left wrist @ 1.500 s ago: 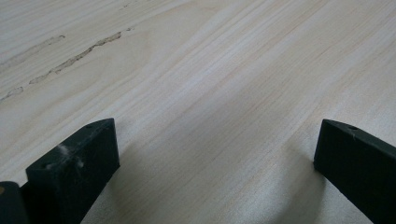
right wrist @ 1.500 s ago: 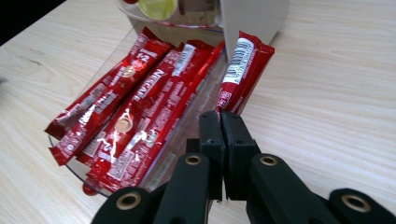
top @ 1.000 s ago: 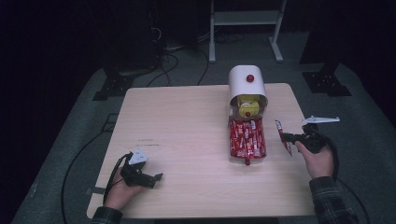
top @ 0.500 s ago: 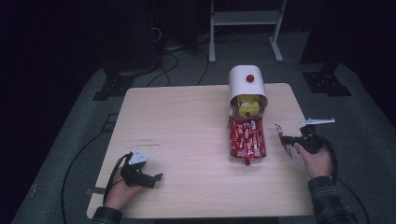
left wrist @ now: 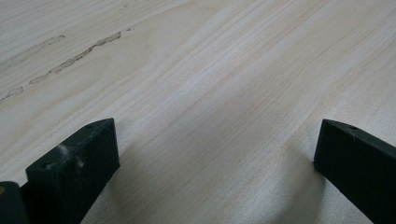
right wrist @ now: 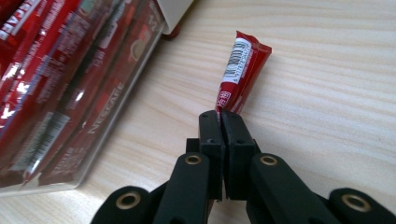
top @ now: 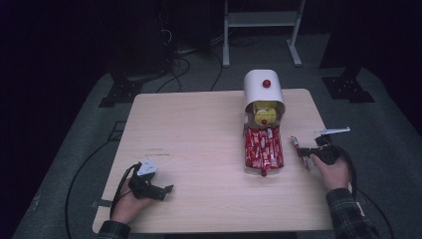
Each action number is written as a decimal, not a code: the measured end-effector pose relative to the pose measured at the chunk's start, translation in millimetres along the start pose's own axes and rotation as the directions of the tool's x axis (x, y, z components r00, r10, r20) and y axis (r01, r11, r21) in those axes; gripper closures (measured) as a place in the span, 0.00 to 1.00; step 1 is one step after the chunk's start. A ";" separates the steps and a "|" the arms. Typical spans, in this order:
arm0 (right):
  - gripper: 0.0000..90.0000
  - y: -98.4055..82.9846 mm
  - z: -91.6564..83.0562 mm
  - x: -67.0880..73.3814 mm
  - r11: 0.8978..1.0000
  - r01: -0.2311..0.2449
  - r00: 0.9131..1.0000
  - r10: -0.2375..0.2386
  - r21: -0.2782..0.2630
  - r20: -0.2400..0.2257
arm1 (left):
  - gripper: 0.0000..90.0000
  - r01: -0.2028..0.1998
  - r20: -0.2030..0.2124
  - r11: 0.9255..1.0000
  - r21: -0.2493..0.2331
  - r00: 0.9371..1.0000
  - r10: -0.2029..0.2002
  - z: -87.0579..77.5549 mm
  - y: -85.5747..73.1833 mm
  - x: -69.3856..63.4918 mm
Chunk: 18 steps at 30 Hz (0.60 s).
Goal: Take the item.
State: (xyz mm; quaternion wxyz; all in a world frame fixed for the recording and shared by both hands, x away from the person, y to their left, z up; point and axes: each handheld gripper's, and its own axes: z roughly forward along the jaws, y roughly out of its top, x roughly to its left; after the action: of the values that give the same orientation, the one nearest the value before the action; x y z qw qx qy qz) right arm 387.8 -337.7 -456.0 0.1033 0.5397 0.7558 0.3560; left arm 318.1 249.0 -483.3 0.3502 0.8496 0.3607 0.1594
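My left tongs [top: 166,188] rest wide open and empty on the counter [top: 199,129], as before. Right of the dispenser tray [top: 263,149], my right tongs [right wrist: 223,122] stay clamped on one red sachet [right wrist: 243,70], now carried slightly lower.

Setting: recording studio or lab, dimly lit. Pale wood-grain worktop [top: 199,149] standing alone on grey carpeted floor [top: 74,149]. Black cables [top: 184,64] trailing over the carpet at 11 o'clock. White metal stand frame [top: 261,20] at 12 o'clock. Black equipment bases [top: 122,92] at 10 and 2 o'clock. Surroundings beyond are dark and unlit, without household furnishings.
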 end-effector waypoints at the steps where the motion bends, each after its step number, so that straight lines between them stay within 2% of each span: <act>1: 0.97 -0.1 0.6 -0.1 1.000 -0.004 1.000 0.004 0.003 0.002 | 0.00 0.000 0.000 1.000 -0.001 1.000 0.000 0.0 0.0 0.0; 12: 0.96 -2.4 7.1 -2.4 0.999 -0.006 1.000 0.005 0.034 0.013 | 0.00 0.000 0.000 1.000 0.000 1.000 0.000 0.0 0.0 0.0; 18: 0.94 -3.1 6.7 -3.0 1.000 -0.004 1.000 0.004 0.027 0.019 | 0.00 0.000 0.000 1.000 0.000 1.000 0.000 0.0 0.0 0.0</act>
State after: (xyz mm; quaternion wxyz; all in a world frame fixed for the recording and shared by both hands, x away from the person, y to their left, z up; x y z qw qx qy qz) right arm 390.4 -338.0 -463.5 0.1024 0.5460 0.7585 0.3407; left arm 318.1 249.0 -483.2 0.3501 0.8497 0.3606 0.1594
